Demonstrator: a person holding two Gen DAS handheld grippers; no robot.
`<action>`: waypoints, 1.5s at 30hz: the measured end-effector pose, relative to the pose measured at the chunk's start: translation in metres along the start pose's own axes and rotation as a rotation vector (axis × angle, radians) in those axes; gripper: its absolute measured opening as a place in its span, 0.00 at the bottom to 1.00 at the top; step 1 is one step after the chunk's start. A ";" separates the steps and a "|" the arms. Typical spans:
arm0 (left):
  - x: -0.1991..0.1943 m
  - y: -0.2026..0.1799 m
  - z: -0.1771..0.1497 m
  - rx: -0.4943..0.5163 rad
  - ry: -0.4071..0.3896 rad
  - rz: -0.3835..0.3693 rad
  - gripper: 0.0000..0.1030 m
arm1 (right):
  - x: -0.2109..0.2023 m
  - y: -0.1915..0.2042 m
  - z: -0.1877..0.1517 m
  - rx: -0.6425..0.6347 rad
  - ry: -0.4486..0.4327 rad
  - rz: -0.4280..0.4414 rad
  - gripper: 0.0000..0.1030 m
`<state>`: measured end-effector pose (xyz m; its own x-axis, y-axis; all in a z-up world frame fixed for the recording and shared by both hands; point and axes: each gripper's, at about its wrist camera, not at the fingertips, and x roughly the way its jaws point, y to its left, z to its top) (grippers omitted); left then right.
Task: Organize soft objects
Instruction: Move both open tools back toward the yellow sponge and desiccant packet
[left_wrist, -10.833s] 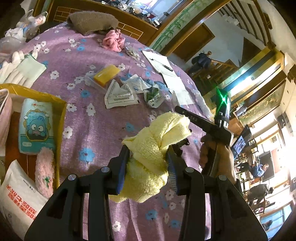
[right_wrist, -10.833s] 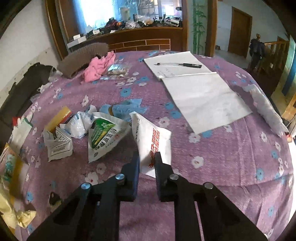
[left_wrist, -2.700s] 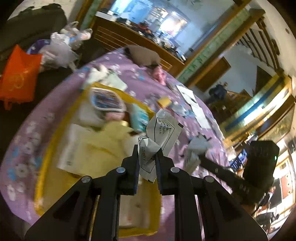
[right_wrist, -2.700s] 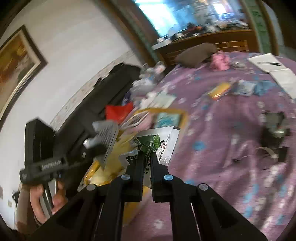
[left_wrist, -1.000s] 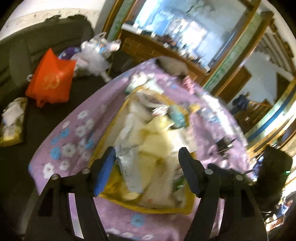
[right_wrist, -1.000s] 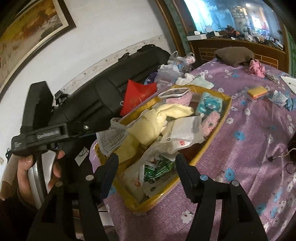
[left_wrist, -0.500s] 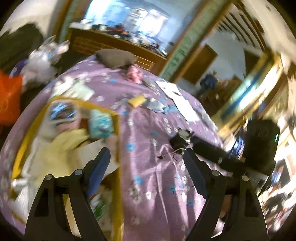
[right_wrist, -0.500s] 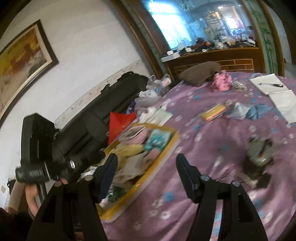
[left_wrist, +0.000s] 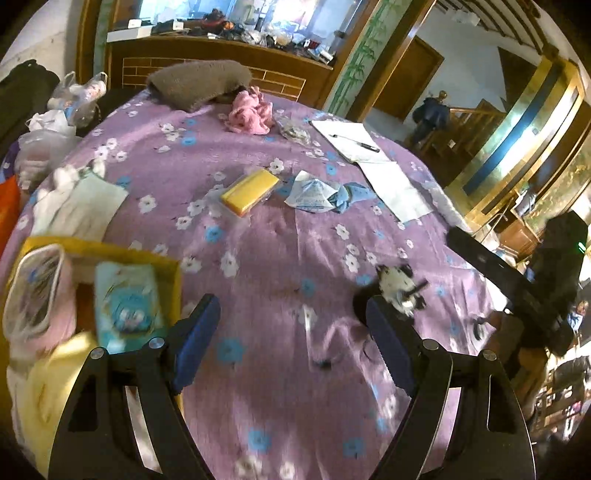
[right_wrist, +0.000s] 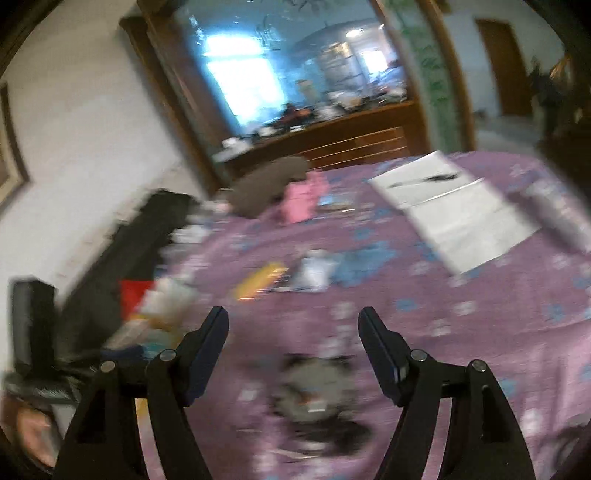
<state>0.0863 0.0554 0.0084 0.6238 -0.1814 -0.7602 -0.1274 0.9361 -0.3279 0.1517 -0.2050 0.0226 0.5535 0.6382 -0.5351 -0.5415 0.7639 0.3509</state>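
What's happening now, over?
Left gripper and right gripper open, empty. Yellow sponge and pink cloth on the table, outside the yellow tray. Small black gadget ahead.

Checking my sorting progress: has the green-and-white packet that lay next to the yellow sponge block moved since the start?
Yes. It is gone from beside the yellow sponge block; only the pale packet remains there on the purple floral cloth.

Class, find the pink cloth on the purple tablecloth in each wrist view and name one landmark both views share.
Left wrist: the pink cloth lies upper centre, at the table's far edge, just right of the brown cushion.
Right wrist: the pink cloth sits centre, blurred, again just right of the brown cushion.
Shared landmark: the white papers with a pen, right of the cloth.
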 end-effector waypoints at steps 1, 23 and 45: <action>0.008 0.001 0.006 -0.016 0.008 0.004 0.80 | -0.001 -0.005 0.000 0.022 -0.007 0.007 0.71; 0.101 0.038 0.072 -0.091 0.149 0.050 0.80 | 0.017 -0.038 -0.012 0.165 0.071 0.061 0.71; 0.108 0.037 0.085 -0.074 0.126 0.032 0.79 | 0.020 -0.049 -0.017 0.233 0.100 0.048 0.71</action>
<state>0.2148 0.0958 -0.0378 0.5172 -0.1922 -0.8340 -0.2051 0.9182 -0.3388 0.1786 -0.2307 -0.0184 0.4590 0.6708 -0.5825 -0.3994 0.7415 0.5391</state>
